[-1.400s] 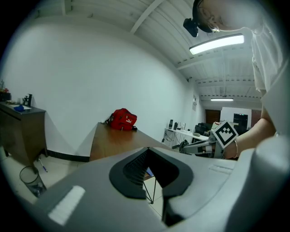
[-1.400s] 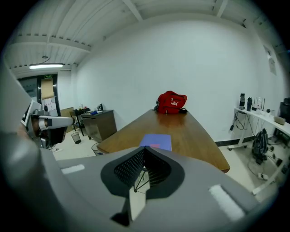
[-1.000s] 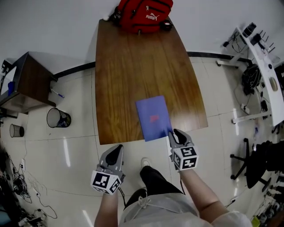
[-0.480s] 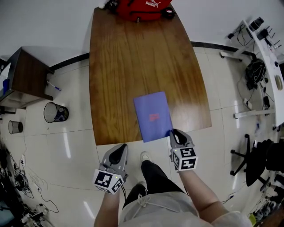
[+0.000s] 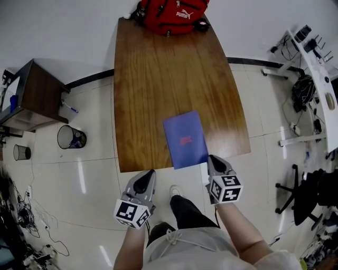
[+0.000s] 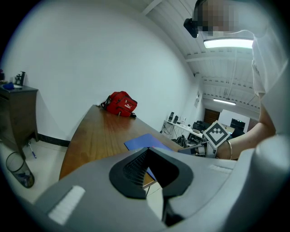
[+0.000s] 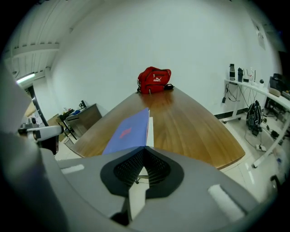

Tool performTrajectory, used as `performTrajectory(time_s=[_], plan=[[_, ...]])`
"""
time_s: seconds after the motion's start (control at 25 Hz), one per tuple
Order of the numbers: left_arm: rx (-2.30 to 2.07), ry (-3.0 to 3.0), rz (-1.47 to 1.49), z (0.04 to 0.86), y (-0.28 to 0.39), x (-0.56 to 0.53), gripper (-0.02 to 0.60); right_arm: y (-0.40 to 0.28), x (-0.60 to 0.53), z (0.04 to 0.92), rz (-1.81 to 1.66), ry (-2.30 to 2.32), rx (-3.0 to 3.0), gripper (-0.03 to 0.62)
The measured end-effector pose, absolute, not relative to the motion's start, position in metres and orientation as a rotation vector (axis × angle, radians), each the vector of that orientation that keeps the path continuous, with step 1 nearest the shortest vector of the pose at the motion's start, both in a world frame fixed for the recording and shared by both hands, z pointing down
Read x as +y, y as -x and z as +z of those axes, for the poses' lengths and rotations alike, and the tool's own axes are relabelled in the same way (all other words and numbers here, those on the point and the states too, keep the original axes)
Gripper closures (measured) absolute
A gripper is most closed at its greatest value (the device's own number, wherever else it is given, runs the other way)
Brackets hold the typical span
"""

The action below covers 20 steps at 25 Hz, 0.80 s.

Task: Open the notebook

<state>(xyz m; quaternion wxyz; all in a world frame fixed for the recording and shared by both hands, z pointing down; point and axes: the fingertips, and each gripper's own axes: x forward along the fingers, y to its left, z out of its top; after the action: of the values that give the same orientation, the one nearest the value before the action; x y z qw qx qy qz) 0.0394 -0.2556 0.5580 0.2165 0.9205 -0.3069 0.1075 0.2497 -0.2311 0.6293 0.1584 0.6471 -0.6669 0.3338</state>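
Observation:
A blue notebook [image 5: 185,140] with a small red mark lies on the brown wooden table [image 5: 153,79], its near end just over the table's front edge. My right gripper [image 5: 213,158] is at the notebook's near right corner, jaws shut on the corner of the blue cover [image 7: 126,131]. That cover looks slightly raised, with a white page [image 7: 150,129] showing beside it. My left gripper [image 5: 146,177] hangs below the table's front edge, left of the notebook, shut and holding nothing. From the left gripper view the notebook [image 6: 144,141] sits ahead, to the right.
A red bag [image 5: 173,15] sits at the table's far end. A dark side cabinet [image 5: 33,97] and two bins [image 5: 71,138] stand on the floor at left. White desks, cables and a black chair [image 5: 311,195] are at right. My legs are below the table's edge.
The right gripper stays at the notebook's near right corner. The left gripper has edged a little right, closer to the table's front edge. The head view has shifted slightly.

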Motion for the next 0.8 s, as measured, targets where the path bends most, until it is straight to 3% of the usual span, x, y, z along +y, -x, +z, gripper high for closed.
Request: performTrajectory(time_s=[0.48, 0.8], plan=[[-1.044, -2.564, 0.196, 0.504, 0.028, -0.233, 0.588, -0.141, -0.236, 0.524, 0.685, -1.682, -2.217, 0.585], [-1.229, -2.454, 0.213, 0.514, 0.102, -0.207, 0.588, -0.036, -0.227, 0.536, 0.689, -1.408, -2.344, 0.582]])
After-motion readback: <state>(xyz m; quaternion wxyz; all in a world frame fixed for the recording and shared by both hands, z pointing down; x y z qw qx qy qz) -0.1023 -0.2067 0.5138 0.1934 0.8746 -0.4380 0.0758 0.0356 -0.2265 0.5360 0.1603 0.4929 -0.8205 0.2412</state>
